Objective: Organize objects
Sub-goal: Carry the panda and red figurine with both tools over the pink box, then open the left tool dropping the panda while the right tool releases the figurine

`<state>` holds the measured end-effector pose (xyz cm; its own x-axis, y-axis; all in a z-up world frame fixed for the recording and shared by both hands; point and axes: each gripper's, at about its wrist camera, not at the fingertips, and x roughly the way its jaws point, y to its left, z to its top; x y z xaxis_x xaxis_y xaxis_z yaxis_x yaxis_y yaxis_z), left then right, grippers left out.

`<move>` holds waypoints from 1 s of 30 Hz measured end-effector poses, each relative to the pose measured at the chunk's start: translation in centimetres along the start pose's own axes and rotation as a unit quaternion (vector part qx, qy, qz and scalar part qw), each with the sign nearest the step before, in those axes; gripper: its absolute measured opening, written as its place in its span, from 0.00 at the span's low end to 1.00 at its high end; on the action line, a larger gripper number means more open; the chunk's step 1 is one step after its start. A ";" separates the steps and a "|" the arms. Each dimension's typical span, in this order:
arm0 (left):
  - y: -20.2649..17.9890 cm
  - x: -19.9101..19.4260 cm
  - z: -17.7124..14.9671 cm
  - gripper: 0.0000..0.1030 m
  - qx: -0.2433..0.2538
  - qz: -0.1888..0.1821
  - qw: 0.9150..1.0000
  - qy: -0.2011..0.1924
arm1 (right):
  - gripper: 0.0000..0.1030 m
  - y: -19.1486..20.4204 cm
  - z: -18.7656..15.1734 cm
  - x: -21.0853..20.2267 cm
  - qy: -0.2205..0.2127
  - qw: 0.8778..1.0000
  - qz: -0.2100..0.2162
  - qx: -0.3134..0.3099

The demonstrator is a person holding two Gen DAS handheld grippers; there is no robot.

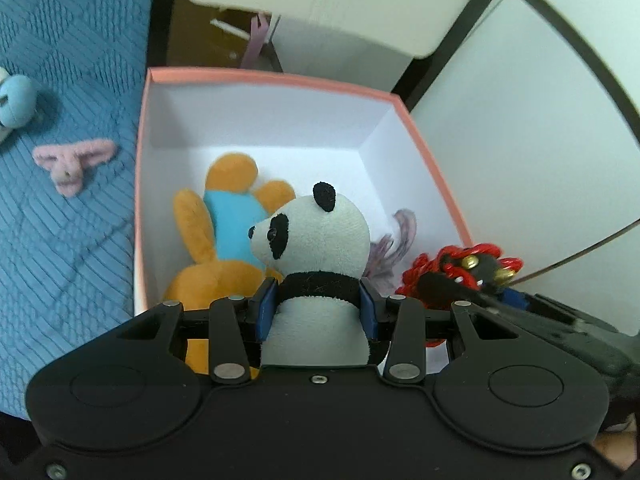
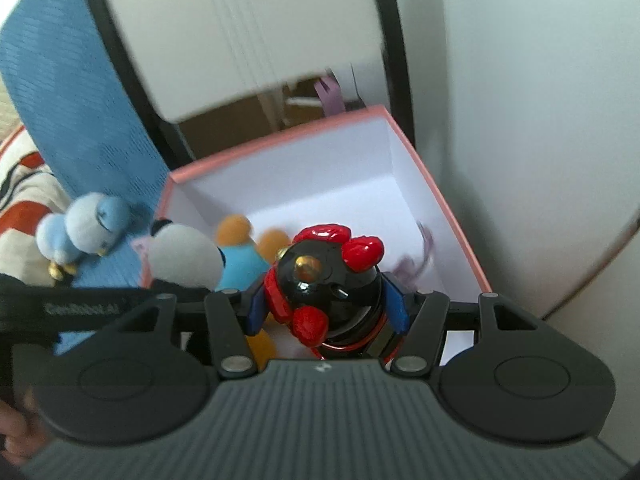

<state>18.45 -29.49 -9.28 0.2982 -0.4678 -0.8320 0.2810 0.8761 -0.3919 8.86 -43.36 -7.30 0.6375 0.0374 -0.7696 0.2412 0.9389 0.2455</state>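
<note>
My left gripper [image 1: 318,304] is shut on a panda plush [image 1: 320,236] and holds it over the near edge of a pink box [image 1: 280,80] with a white inside. In the box lie an orange plush with a blue shirt [image 1: 224,232] and a purple furry thing [image 1: 394,248]. My right gripper [image 2: 328,306] is shut on a black and red figurine [image 2: 324,280], also over the box [image 2: 280,136]. The figurine shows at the right in the left wrist view [image 1: 456,272]. The panda shows blurred in the right wrist view [image 2: 184,256].
A blue quilted blanket [image 1: 68,80] lies left of the box. On it are a pink plush [image 1: 72,160] and a light blue bird plush [image 2: 84,228]. White panels with black frames [image 1: 520,120] stand behind and to the right.
</note>
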 end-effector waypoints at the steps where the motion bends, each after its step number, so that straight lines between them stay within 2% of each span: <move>1: 0.1 0.5 -0.1 0.38 -0.004 -0.001 1.000 0.005 | 0.59 -0.4 -0.4 1.0 0.009 1.000 0.002 -0.001; 3: 0.1 1.2 -0.3 0.38 -0.009 -0.004 1.000 0.014 | 0.59 -0.8 -1.0 2.7 0.036 0.999 -0.004 0.000; 7: -0.1 2.1 -0.6 0.38 0.004 0.008 1.000 0.020 | 0.59 -1.5 -1.9 4.8 0.062 0.998 -0.001 0.009; 15: 0.1 0.9 -0.2 0.39 0.010 0.002 1.000 0.014 | 0.59 -1.7 -1.8 4.9 0.064 0.998 -0.007 0.014; 17: -0.1 0.1 0.1 0.46 0.016 -0.003 1.000 0.010 | 0.60 -1.9 -1.5 4.5 0.066 0.998 0.000 0.021; 20: 0.0 -1.6 0.4 0.51 0.019 -0.005 1.000 -0.008 | 0.67 -2.0 -1.0 3.1 0.053 0.998 0.008 0.037; 30: 1.3 -9.3 0.9 0.51 0.033 -0.011 0.997 -0.070 | 0.67 2.3 0.0 -3.8 -0.013 0.999 0.022 0.026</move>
<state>16.93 -24.13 -1.72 0.4141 -0.5020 -0.7593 0.3463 0.8583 -0.3786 6.94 -41.37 -3.81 0.6669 0.0694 -0.7419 0.2494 0.9175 0.3100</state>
